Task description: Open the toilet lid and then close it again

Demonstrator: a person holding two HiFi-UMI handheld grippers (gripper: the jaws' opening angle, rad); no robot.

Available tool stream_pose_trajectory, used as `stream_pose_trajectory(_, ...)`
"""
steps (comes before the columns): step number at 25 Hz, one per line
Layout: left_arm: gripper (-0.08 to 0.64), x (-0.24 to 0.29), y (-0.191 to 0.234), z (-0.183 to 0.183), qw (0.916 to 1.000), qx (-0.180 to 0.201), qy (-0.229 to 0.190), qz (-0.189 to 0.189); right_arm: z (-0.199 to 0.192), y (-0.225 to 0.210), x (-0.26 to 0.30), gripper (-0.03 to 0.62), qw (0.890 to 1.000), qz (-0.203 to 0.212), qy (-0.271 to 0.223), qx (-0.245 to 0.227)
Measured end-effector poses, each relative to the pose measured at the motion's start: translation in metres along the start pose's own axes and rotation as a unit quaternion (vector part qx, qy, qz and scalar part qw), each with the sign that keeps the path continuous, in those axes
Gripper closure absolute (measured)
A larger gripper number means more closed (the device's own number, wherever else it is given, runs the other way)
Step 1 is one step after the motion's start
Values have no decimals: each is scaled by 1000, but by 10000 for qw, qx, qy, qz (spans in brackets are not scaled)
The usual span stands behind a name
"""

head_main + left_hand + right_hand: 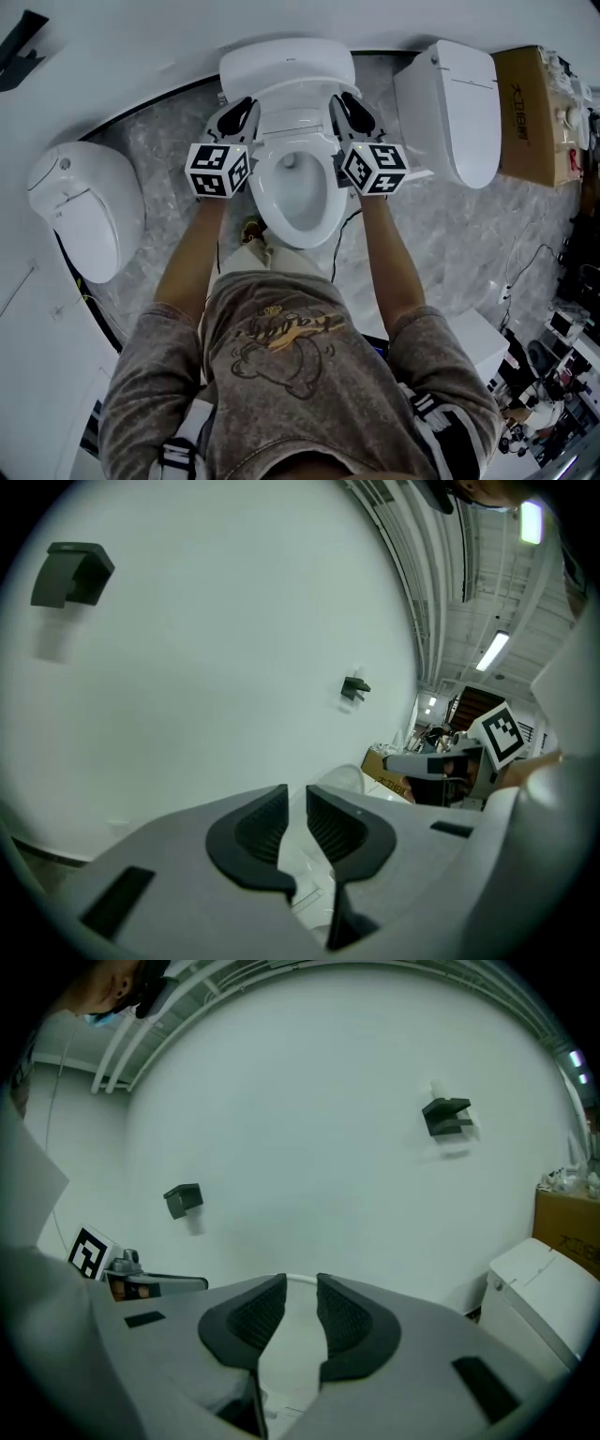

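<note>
Now flanking the raised toilet lid [287, 64]: left gripper [247, 105] and right gripper [348, 100], jaws narrowly parted, clamping nothing; lid between them, its edges just beside the jaws.

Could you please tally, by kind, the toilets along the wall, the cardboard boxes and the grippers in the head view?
Toilets: 3
Cardboard boxes: 1
Grippers: 2, left gripper and right gripper
Total: 6
</note>
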State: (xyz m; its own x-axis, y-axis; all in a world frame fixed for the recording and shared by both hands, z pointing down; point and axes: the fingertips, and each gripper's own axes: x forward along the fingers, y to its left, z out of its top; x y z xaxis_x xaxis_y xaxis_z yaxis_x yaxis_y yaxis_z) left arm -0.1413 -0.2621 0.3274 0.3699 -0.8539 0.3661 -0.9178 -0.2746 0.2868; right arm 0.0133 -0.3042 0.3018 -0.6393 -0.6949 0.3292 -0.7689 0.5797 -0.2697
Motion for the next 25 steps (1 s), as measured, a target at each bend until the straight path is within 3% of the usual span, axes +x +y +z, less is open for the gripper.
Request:
stream_pose_trajectory(4,412,7,0,7,10000,35,18,-91,7,-7,6,355,9998,160,59,-60)
stream_pose_trajectory(6,343,13,0,6,9998,60,97,-183,7,-11,13,316,9997,200,137,-79)
stream_pose_trajectory(10,287,26,7,3,9993,149,226,-239,3,-21,29,308,9989,237,342,-201)
stream_pose_trajectory(18,285,52,19,-3,9983,260,419,-304,-7,-41,71,309,9950,385,782,-488)
stream_pose_trajectory(25,285,64,13,-14,9970,196,591,-470,-18,-42,86,311,9918,616,1025,-441)
